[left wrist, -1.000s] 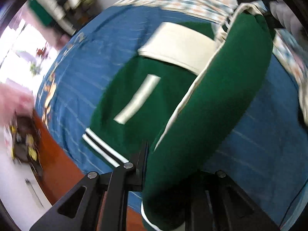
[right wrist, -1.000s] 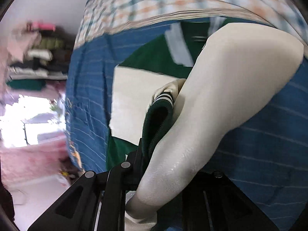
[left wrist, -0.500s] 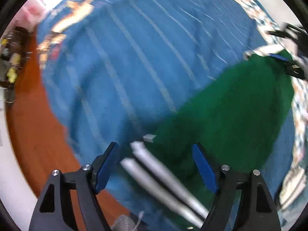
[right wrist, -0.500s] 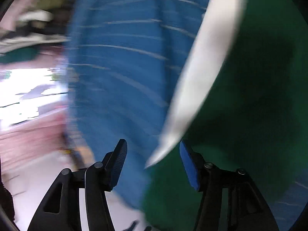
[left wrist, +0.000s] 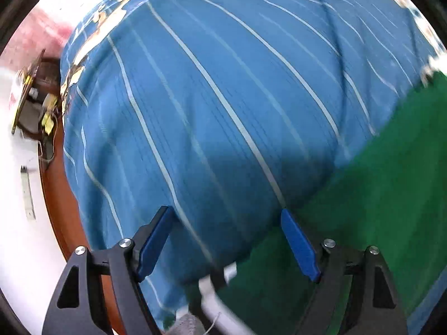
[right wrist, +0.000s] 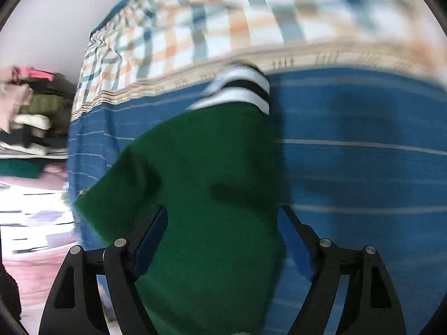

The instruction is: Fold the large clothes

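A green jacket (left wrist: 377, 181) with a black-and-white striped hem (left wrist: 215, 279) lies flat on the blue striped bedspread (left wrist: 209, 97). My left gripper (left wrist: 226, 212) points straight down over the jacket's edge. It is open, and only bedspread and the hem show between its blue pads (left wrist: 299, 245). In the right wrist view the green jacket (right wrist: 201, 181) stretches away to a striped band (right wrist: 240, 89). My right gripper (right wrist: 223, 209) hovers over it with its jaws opening. The cloth lies below and between the jaws, and the pads do not press on it.
A plaid blanket (right wrist: 223, 14) covers the far end of the bed. The orange-brown wooden bed frame (left wrist: 58, 209) runs along the left edge, with a cluttered stand (left wrist: 33, 103) beyond it. Stacked clothes (right wrist: 28, 117) sit on shelves at the left.
Both grippers held the jacket a second ago, the left on green cloth, the right on the cream sleeve. Both have let go, opened wide and dropped toward the bed.
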Demonstrator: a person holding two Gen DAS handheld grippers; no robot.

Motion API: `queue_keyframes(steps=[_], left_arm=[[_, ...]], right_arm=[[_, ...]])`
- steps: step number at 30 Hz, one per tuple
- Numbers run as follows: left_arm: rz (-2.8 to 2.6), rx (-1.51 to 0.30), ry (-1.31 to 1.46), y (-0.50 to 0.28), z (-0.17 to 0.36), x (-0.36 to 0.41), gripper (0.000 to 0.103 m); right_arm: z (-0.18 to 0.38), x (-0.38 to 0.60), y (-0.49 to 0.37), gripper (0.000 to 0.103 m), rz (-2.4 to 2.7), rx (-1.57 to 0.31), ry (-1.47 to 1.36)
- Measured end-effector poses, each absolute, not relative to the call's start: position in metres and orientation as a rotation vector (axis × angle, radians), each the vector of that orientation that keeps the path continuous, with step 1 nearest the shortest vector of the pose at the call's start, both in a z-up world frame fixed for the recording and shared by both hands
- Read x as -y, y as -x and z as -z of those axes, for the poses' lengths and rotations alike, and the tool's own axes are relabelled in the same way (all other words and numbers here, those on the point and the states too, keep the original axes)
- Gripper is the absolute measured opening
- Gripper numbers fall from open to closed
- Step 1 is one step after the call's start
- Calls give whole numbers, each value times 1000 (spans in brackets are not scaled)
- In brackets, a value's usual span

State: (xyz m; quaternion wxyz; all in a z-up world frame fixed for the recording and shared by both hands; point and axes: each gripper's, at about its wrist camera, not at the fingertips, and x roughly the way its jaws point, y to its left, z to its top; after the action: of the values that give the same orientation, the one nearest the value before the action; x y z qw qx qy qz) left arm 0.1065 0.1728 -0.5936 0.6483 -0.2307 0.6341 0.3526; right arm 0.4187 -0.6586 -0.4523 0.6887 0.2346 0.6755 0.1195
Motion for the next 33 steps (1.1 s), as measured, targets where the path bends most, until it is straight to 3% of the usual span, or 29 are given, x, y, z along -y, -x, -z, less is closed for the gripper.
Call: queue_keyframes(steps=[2,3,5,6,7,8,12,19,26,28,30,32,33], left_arm=[[-803,-1454,534,-106,598,-181,80],[-800,-1454,531,-105,599,-182,80],[-793,-1463,481,-106,597,-180,80],[-794,-1464,462,-107,597,-179,80],[-795,-1467,439,-106,596,-177,80],[-794,-1472,424,-106,594,-176,80],[-786,-1488,381,-112,592,-177,80],[-739,-1431,334,-128,563,-181,80],[-694,-1332,334,-119,511,-189,80],[-682,-1326,338,-119,502,-182,80],[-676,-1335,354,-111,500,-178,80],[-651,-1356,370,-105,505,-170,80],[-640,-1370,369,-104,509,-163,80]], right_arm=[[494,661,-432,83,-311,-1580,-563],[511,658,-436,88,-322,-1610,-571],[519,652,-438,89,-346,-1557,-565],[514,643,-437,62,-371,-1527,-521],[508,637,-432,24,-423,-1485,-510],[512,633,-429,17,-446,-1486,-554],[485,656,-402,11,-341,-1397,-716],[416,770,-301,10,-83,-1275,-927],[394,897,-122,11,299,-1278,-1104],[407,920,-78,19,396,-1329,-1131],[420,930,-61,49,435,-1403,-1097],[422,933,-53,60,472,-1512,-956],[418,932,-53,60,473,-1558,-871]])
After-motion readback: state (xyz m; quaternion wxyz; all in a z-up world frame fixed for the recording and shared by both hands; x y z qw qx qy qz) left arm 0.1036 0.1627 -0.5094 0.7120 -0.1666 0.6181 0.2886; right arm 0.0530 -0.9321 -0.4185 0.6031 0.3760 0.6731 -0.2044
